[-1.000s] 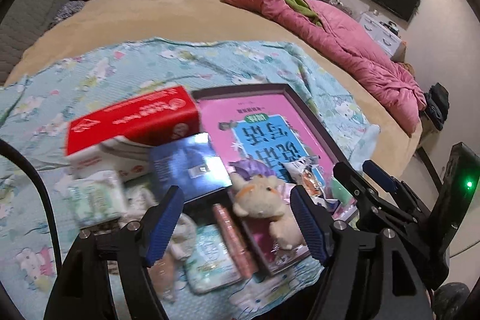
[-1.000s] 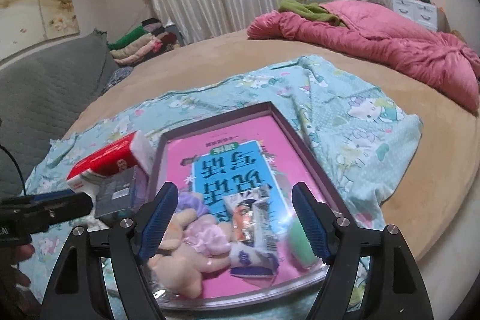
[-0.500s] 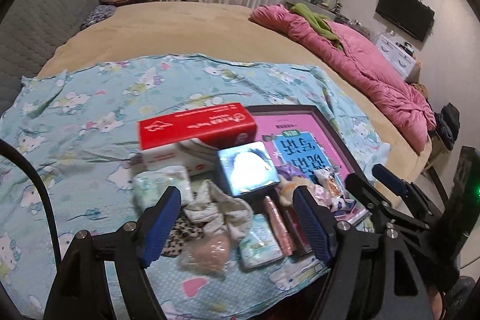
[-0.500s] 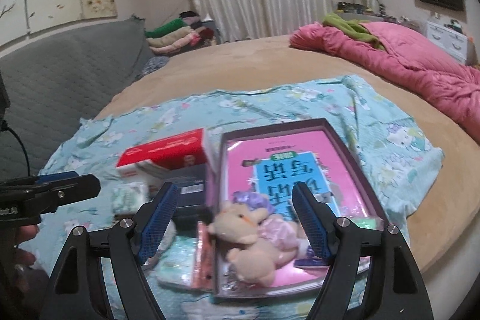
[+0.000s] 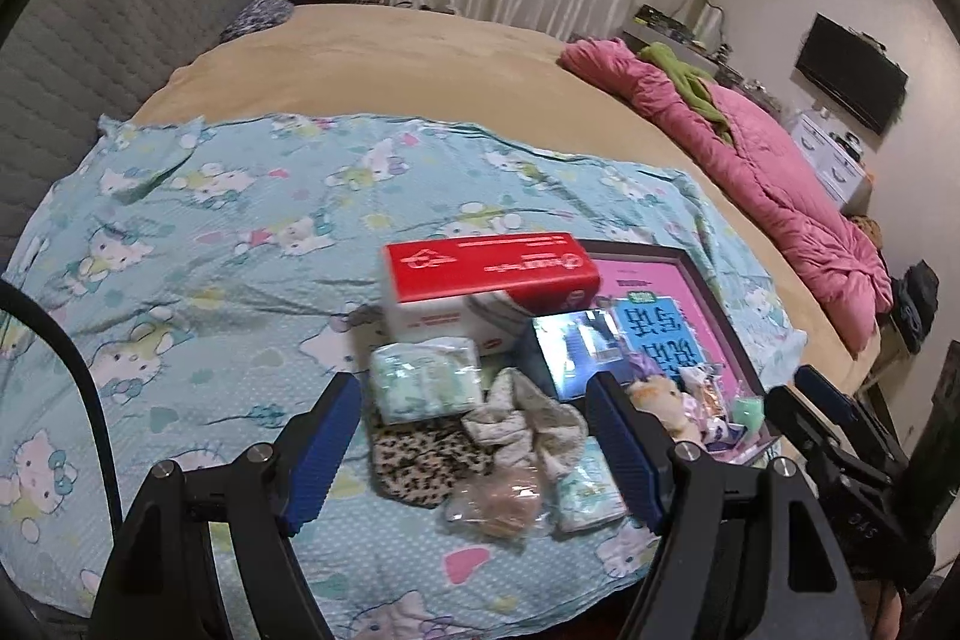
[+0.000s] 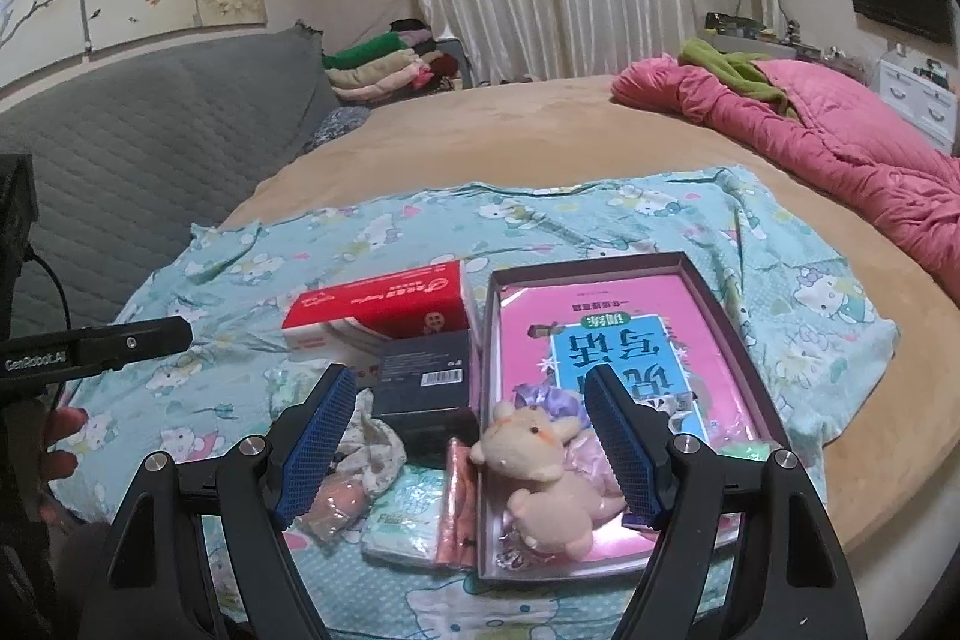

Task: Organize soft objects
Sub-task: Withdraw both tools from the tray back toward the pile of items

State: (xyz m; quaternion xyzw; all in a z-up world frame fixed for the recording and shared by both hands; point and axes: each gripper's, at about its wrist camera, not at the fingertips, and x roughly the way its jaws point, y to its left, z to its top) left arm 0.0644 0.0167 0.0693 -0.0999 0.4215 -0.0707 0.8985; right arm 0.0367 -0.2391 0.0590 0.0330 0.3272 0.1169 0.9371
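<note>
A dark-rimmed tray [image 6: 711, 304] with a pink book in it lies on the blue cartoon cloth [image 5: 210, 232]. A beige plush toy [image 6: 540, 460] and small packets sit at its near end. Left of the tray lie a red and white tissue pack [image 5: 480, 268], a dark box [image 6: 423, 376], a wipes pack [image 5: 423, 382], a leopard-print cloth [image 5: 420, 460], a crumpled white cloth [image 5: 522, 424] and a bagged pink item [image 5: 498, 502]. My left gripper [image 5: 474, 454] hangs open above that pile. My right gripper [image 6: 468, 451] hangs open above the tray's near left corner, holding nothing.
A pink quilt [image 6: 840, 148] with a green garment lies at the bed's right side. A grey padded headboard [image 6: 150, 130] and folded blankets [image 6: 378, 64] are at the back left. The tan bed [image 5: 390, 64] extends beyond the cloth. A hand [image 6: 60, 436] holds the left gripper.
Both grippers have pulled back and risen, so the objects look smaller and farther. The left view has swung left, from the tray to the pile beside it. Nothing was grasped.
</note>
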